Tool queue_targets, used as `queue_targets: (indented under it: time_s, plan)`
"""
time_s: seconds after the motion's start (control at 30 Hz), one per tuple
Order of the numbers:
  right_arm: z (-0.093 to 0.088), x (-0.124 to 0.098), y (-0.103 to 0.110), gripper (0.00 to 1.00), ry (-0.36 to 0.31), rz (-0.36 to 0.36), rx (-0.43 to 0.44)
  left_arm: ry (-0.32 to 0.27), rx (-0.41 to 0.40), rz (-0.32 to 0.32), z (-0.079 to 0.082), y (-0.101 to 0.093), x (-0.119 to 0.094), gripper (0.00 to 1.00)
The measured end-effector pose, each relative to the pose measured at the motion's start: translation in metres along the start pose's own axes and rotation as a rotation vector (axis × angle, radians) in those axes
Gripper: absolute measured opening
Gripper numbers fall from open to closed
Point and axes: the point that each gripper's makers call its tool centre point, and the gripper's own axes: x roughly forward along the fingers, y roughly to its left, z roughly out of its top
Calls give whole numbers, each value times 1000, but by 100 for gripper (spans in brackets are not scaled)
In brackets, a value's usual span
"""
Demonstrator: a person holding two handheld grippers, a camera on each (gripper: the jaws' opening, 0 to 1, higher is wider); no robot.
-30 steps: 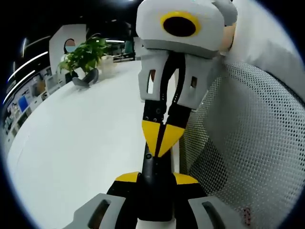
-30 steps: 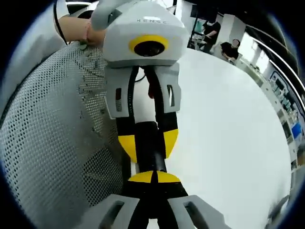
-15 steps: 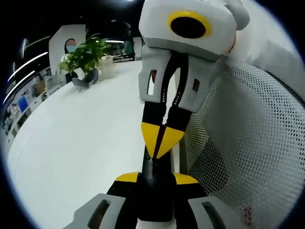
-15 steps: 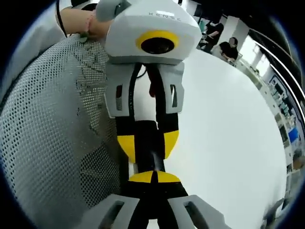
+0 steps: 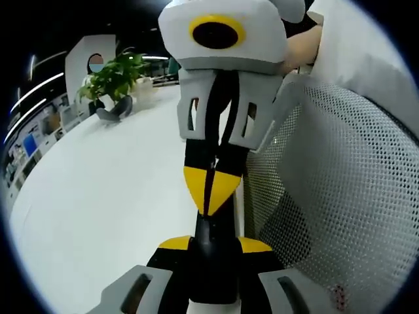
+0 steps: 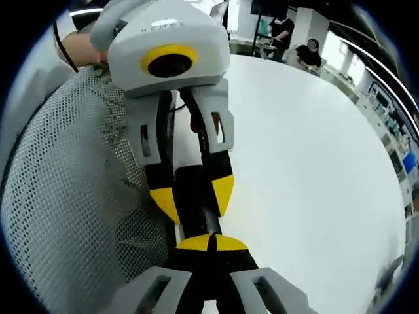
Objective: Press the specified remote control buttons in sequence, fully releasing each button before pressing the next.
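Note:
A slim black remote control point(image 5: 211, 232) sits between the yellow pads of my left gripper point(image 5: 215, 243), which is shut on it. My right gripper point(image 5: 208, 191) comes down from the top of the left gripper view, its yellow tips shut together, and its point meets the remote's far end. In the right gripper view my right gripper point(image 6: 209, 243) is shut with its tip against the remote point(image 6: 200, 219), which the left gripper point(image 6: 192, 195) holds from the far side. The buttons are hidden.
A wide white table point(image 5: 98, 196) spreads under both grippers. A grey mesh chair back point(image 5: 340, 196) stands close beside them, also the mesh chair point(image 6: 59, 196). A potted plant point(image 5: 114, 75) is at the table's far end. People point(image 6: 308, 55) sit across the table.
In the left gripper view the right gripper has swung to the left and its tips have slid a little along the remote. The remote stays held by the left gripper.

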Motion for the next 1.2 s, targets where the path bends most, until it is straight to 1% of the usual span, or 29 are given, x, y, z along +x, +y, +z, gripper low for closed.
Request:
queue_targets:
  time_s: [0.07, 0.2, 0.33, 0.37, 0.4, 0.43, 0.47, 0.5, 0.6, 0.7, 0.77, 0.8, 0.87, 0.9, 0.93, 1.03, 1.13, 1.2]
  plan:
    - [0, 0, -1, 0, 25, 21, 29, 0, 2, 0, 0, 0, 0, 25]
    - [0, 2, -3, 0, 38, 48, 78, 1, 5, -2, 0, 0, 0, 25]
    - [1, 3, -5, 0, 33, 38, 128, 1, 4, -1, -1, -1, 0, 25]
    - [2, 4, -7, 0, 28, 30, 140, 2, 5, -1, -1, -1, 0, 25]
    - [0, 7, -11, 0, 41, 6, 151, 2, 4, -1, -1, -1, 0, 25]
    - [1, 7, -10, 0, 38, 15, 149, 2, 5, 0, -1, -1, -1, 25]
    - [2, 6, -9, 0, 50, 29, 179, 3, 4, 0, -1, -1, 0, 24]
    - [3, 7, -9, 0, 51, 21, 171, 3, 3, 1, -1, -1, 0, 24]
    - [2, 6, -7, 0, 25, -3, 159, 4, 2, 1, -1, -1, -1, 24]
    - [2, 4, -7, 0, -18, -14, 148, 4, -2, 2, -1, -1, 0, 25]
    - [2, 2, -4, 0, -22, -15, 141, 3, -5, 2, -1, -1, 0, 25]
    - [5, 1, 0, 0, -37, 5, 148, 3, -5, 3, -1, -1, 0, 25]
    - [13, 1, 12, 0, -82, 53, 194, 4, -5, 3, -1, -1, 0, 25]
    - [11, 1, 13, 0, -70, 48, 185, 4, -6, 3, -1, -1, 0, 25]
    - [9, 2, 9, 0, -55, 14, 134, 3, -5, 2, -1, -1, 0, 25]
    - [10, 4, 10, 0, -41, 12, 123, 3, -5, 0, 0, -1, 0, 25]
    - [9, 4, 11, 0, -13, 1, 79, 2, -6, -1, 0, -1, 1, 25]
    - [9, 5, 10, 0, 11, -15, 12, 3, -7, -1, 0, -1, 1, 25]
